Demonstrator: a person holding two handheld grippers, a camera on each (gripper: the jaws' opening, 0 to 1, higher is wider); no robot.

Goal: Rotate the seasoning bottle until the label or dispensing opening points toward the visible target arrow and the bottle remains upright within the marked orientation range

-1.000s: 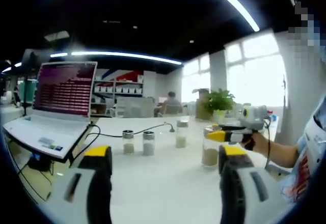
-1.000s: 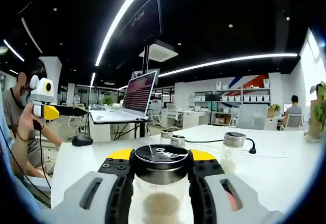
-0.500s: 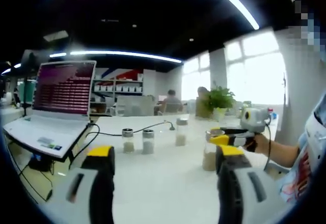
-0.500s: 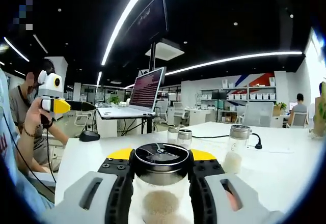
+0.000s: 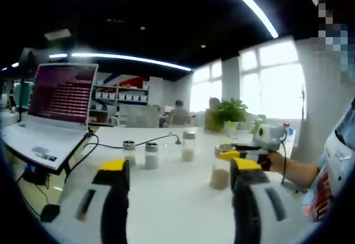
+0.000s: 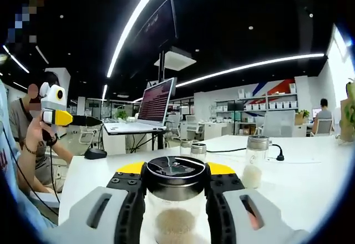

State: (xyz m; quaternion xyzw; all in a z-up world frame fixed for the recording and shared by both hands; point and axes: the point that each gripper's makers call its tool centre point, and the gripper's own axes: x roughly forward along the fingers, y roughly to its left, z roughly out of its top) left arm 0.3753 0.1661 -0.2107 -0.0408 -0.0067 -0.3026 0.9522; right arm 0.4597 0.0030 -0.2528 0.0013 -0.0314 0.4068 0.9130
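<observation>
In the right gripper view, the right gripper (image 6: 176, 199) clamps the bottle (image 6: 176, 199) between its jaws, upright, its dark lid level and tan seasoning at the bottom. White worktop (image 6: 310, 183) spreads bare to the right; three more jars (image 6: 254, 161) and a cable stand farther back, well apart from the bottle. A mouse (image 6: 95, 153) lies near the left edge, a laptop (image 6: 150, 106) behind. In the left gripper view, the left gripper (image 5: 177, 199) is held up off the worktop, jaws wide with nothing between them; a hand (image 5: 272, 161) holds the right gripper level at the bottle.
</observation>
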